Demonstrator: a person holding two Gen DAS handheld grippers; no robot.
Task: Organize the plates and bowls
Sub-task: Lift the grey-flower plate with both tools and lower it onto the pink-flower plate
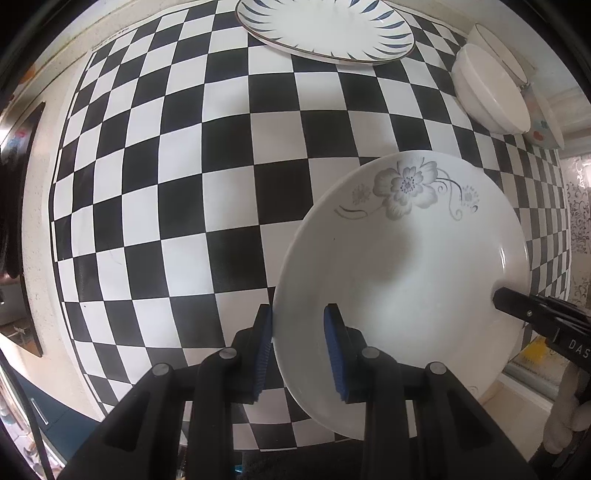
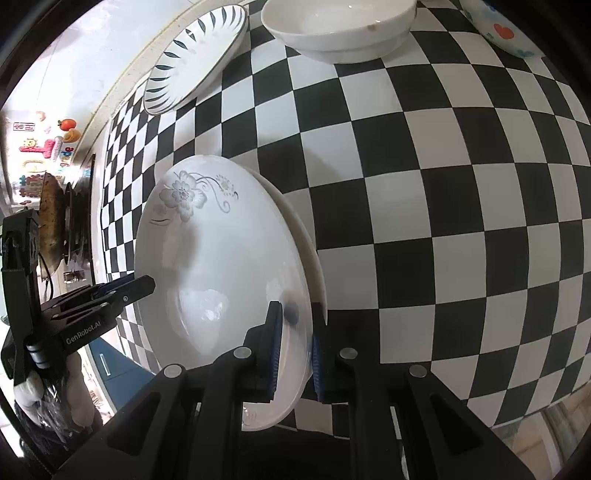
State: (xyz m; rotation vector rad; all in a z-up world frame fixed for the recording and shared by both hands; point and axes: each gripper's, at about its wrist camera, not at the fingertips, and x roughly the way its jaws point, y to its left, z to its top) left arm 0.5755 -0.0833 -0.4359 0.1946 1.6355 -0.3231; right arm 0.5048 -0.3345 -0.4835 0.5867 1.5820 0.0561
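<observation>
On the black-and-white checkered tabletop [image 1: 229,158] sits the white ceramic plate w/ a grey flower print [image 1: 402,266], down at the near edge, and both claws are on it from opposite sides. Left gripper [image 1: 298,352] straddles the plate's rim, blue pads either side, but there's a visible gap btw them and the rim, so tbh can't tell if it's actually pinching or just sitting loose. Right gripper [image 2: 294,349] is clenched on the opposite rim, pads tight on the edge. In the right wrist view there's a second plain white plate [image 2: 306,240] peeking out from under the flower one, so they're stacked. Further back: a white oval plate w/ dark blue leaf strokes round the rim [image 1: 325,29], and off to the side a plain white ceramic bowl [image 1: 491,92] just beside a small bowl w/ red and blue dots [image 2: 502,29].
</observation>
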